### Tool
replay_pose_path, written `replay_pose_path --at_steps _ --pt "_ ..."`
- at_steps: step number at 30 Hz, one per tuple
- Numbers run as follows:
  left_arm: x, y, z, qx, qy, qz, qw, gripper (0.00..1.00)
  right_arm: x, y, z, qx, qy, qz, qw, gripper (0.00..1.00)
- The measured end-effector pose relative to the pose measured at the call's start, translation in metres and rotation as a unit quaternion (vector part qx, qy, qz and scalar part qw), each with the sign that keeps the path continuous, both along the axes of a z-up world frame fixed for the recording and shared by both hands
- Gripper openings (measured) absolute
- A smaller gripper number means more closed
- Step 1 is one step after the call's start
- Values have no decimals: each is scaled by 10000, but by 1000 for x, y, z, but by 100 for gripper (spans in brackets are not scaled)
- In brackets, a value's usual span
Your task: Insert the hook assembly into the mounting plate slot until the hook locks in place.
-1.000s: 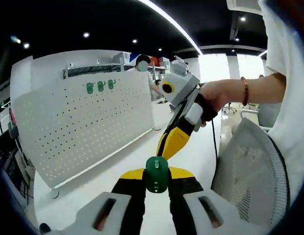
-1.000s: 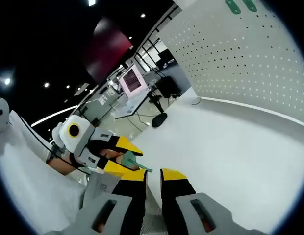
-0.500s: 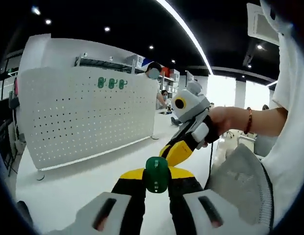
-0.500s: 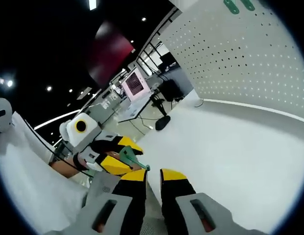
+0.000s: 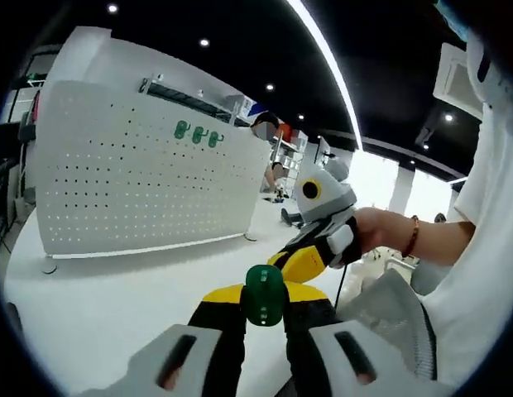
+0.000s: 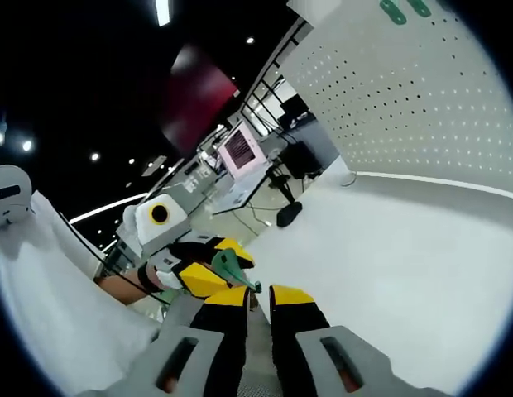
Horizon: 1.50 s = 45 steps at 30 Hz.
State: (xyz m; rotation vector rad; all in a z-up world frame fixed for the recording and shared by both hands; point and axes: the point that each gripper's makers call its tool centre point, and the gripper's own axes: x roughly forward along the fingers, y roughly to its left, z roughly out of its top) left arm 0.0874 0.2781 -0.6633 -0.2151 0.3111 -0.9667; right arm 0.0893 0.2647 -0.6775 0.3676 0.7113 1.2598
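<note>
Right now the biggest thing before you is the white table (image 5: 99,306), a broad bare surface that runs away from both grippers. On its far side stands the white pegboard (image 5: 132,178), the mounting plate, upright on small feet; in the right gripper view the same board (image 6: 422,91) sweeps across the upper right. Three green hooks (image 5: 197,133) already sit side by side in the holes near its top edge, and two of them (image 6: 405,10) show at the very top of the right gripper view.

To your right, a grey mesh chair back (image 5: 389,310) stands close to your white sleeve (image 5: 480,273).

Your right hand (image 5: 376,236), with a bracelet at the wrist, holds the right gripper (image 5: 299,263) out over the table edge, just beyond your left one. In its own view the right gripper (image 6: 258,291) has its yellow-tipped jaws a narrow gap apart with nothing between them.

Your left gripper (image 5: 264,296) has its jaws pressed onto the green hook assembly (image 5: 265,295), whose rounded plate faces the camera. From the other side, that left gripper (image 6: 208,269) shows the green hook piece (image 6: 230,269) jutting from its jaws. It is well apart from the pegboard.
</note>
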Motion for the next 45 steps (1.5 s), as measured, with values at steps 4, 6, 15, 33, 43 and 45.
replay_pose_path --at_steps 4,6,15,33,43,45 --pt "-1 -1 5 -202 42 -72 9998 17 -2 1 0 35 -28 30 10000 8" --pt "-4 -4 6 -280 95 -172 9994 17 -5 2 1 84 -16 75 9999 8" --pt "-12 -7 10 -827 575 -508 9936 17 -19 6 12 495 15 324 9982 5" --pt "-21 -8 13 -1818 1374 -826 9702 17 -31 9 23 950 110 582 9937 4" --pt "-21 -6 16 -2158 1439 -840 9621 17 -34 12 28 988 158 585 9933 1" --pt "-21 -6 19 -2271 1399 -865 9599 18 -33 13 30 1029 247 531 9930 1"
